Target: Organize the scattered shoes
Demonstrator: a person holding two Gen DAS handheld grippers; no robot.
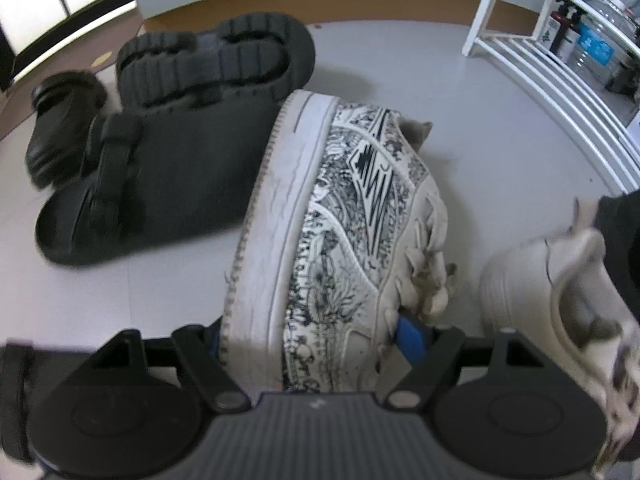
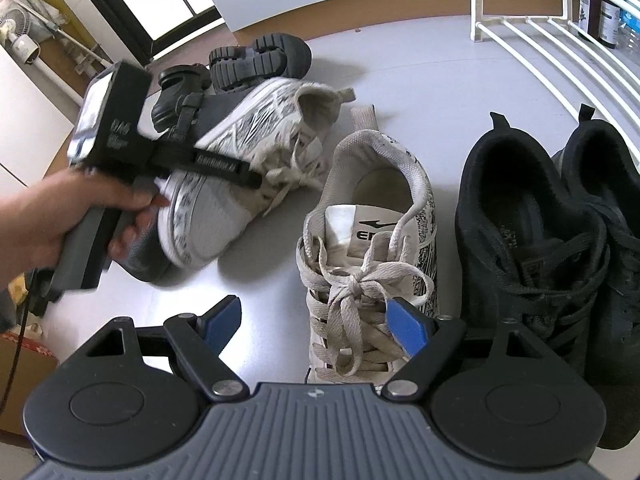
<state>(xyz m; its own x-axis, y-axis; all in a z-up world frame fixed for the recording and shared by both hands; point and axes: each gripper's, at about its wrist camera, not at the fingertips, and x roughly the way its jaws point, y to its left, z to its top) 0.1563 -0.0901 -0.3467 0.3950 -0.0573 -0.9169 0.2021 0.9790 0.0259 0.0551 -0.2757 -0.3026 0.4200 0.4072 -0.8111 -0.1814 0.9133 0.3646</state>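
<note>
Your left gripper (image 1: 316,336) clamps the printed sneaker (image 1: 340,220) across sole and upper at the toe; the stiff sole grips well there. Your right gripper (image 2: 316,320) hangs wide open, its mate (image 2: 372,256) ahead between the fingers.

The left wrist view looks forward along its fingers, very close on a tipped patterned sneaker (image 1: 340,240). The right wrist view sits further back and higher, looking down over the grey floor (image 2: 420,80). Both share that sneaker (image 2: 248,148), the black sandals (image 1: 168,152) and the white rack (image 1: 560,68).
</note>
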